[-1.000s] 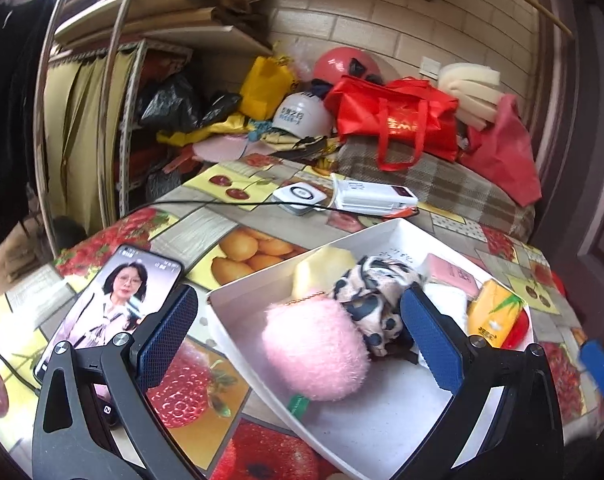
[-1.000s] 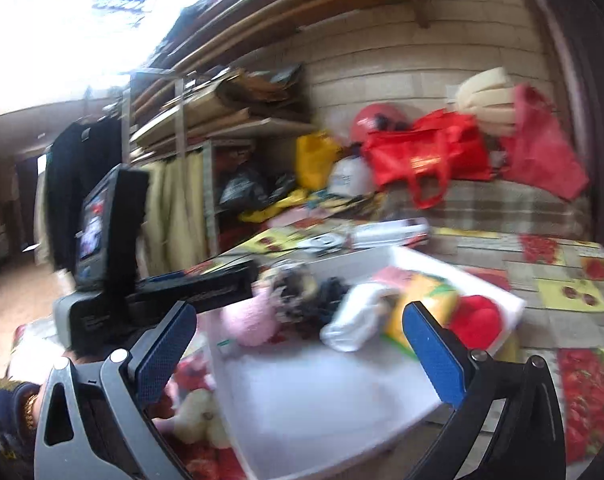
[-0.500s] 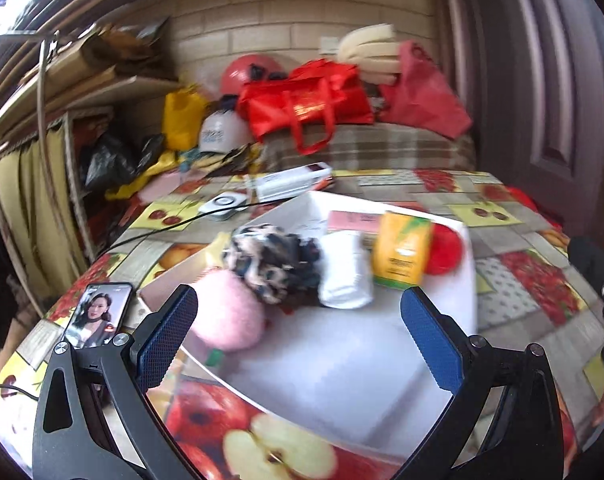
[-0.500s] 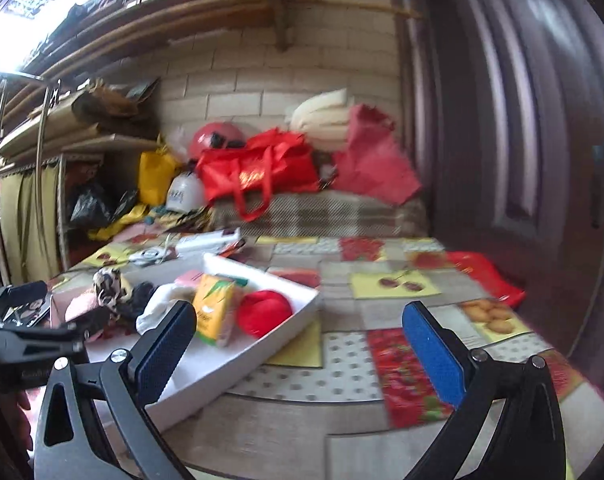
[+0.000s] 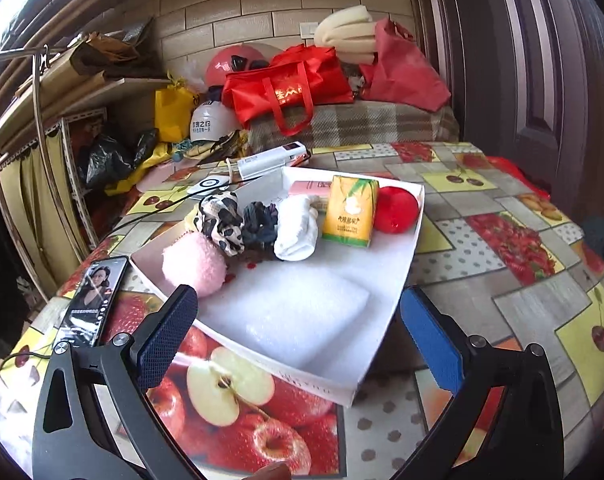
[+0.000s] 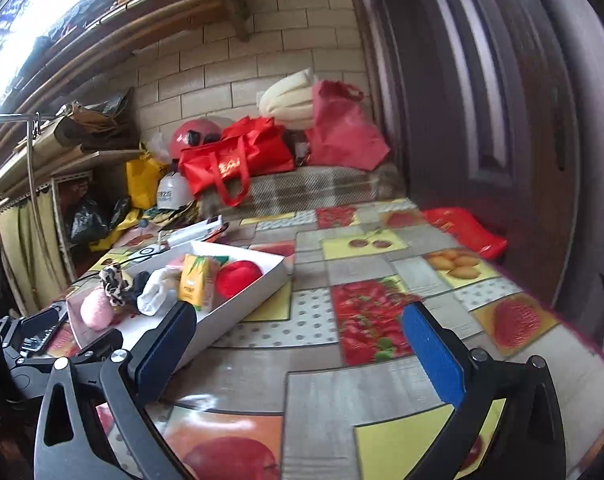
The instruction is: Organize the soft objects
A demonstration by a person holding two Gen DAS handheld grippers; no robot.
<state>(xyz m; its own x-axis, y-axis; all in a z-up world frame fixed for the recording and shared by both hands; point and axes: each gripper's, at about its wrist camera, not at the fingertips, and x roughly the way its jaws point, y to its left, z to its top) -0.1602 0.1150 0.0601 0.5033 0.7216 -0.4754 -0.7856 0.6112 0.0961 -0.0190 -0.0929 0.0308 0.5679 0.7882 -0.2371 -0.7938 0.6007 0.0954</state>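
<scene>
A white tray (image 5: 385, 322) sits on the fruit-print table. In it lie a pink fluffy ball (image 5: 194, 266), a leopard-print scrunchie (image 5: 218, 222), a dark scrunchie (image 5: 260, 226), a rolled white sock (image 5: 298, 228), a yellow juice carton (image 5: 349, 212), a red round object (image 5: 395, 210) and a white foam sheet (image 5: 298, 312). My left gripper (image 5: 298, 336) is open and empty over the tray's near edge. My right gripper (image 6: 298, 348) is open and empty above the table, right of the tray (image 6: 238, 308).
A phone (image 5: 92, 300) with a lit screen lies left of the tray. A white power bank (image 5: 268, 162) and a cable lie behind it. Red bags (image 5: 290, 84), helmets and a plaid cushion crowd the back. A dark door (image 6: 501, 100) stands at the right.
Both grippers pulled back and swung right. The left view now shows the whole tray from farther off. The right view turned from the tray to the table beside it.
</scene>
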